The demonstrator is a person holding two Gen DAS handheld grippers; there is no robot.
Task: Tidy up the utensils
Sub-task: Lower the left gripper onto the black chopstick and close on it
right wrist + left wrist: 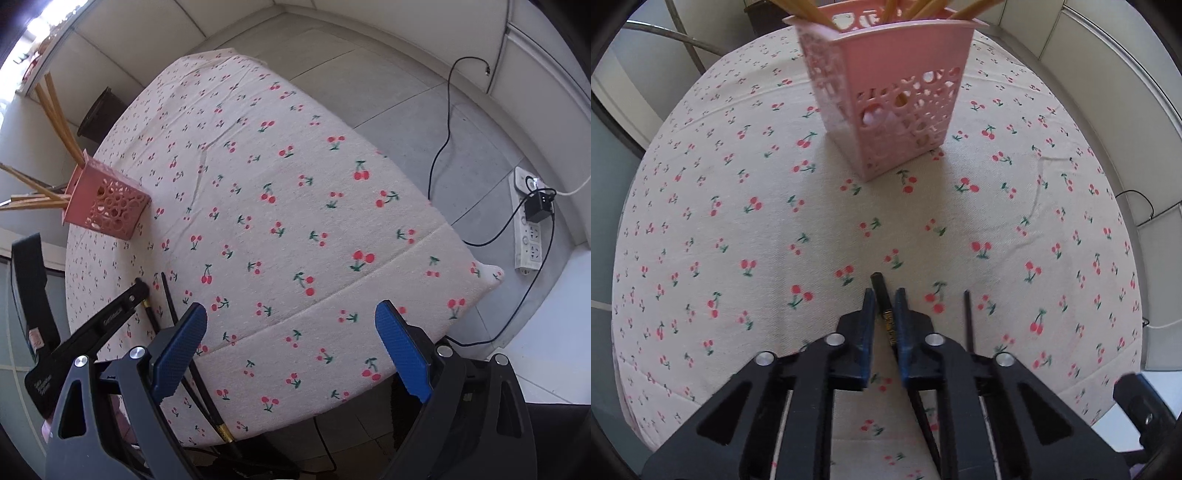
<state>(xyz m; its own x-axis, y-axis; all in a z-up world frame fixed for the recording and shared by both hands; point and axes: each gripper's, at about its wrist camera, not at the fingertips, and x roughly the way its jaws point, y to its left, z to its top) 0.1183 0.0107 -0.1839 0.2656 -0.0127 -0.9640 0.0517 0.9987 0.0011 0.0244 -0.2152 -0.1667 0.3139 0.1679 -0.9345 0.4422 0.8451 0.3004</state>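
A round table under a cream cherry-print cloth (738,206) carries a pink perforated plastic holder (886,99) stuffed with tan wooden chopsticks (809,11). The right gripper (291,332) hangs over the near edge, blue-padded fingers wide apart. The left gripper (884,310) is clamped on a black chopstick with a gold band (884,310), a second black chopstick (968,317) lying just beside it.

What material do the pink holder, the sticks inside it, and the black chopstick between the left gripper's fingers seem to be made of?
Pink holder: likely moulded plastic, matte, with thin walls pierced by round cut-outs.
Sticks inside it: probably wood or bamboo, judging by the plain tan colour; no grain can be made out.
Black chopstick in the left gripper: dark, smooth, with a gold patterned band; perhaps lacquered wood or plastic, which the pictures leave open.
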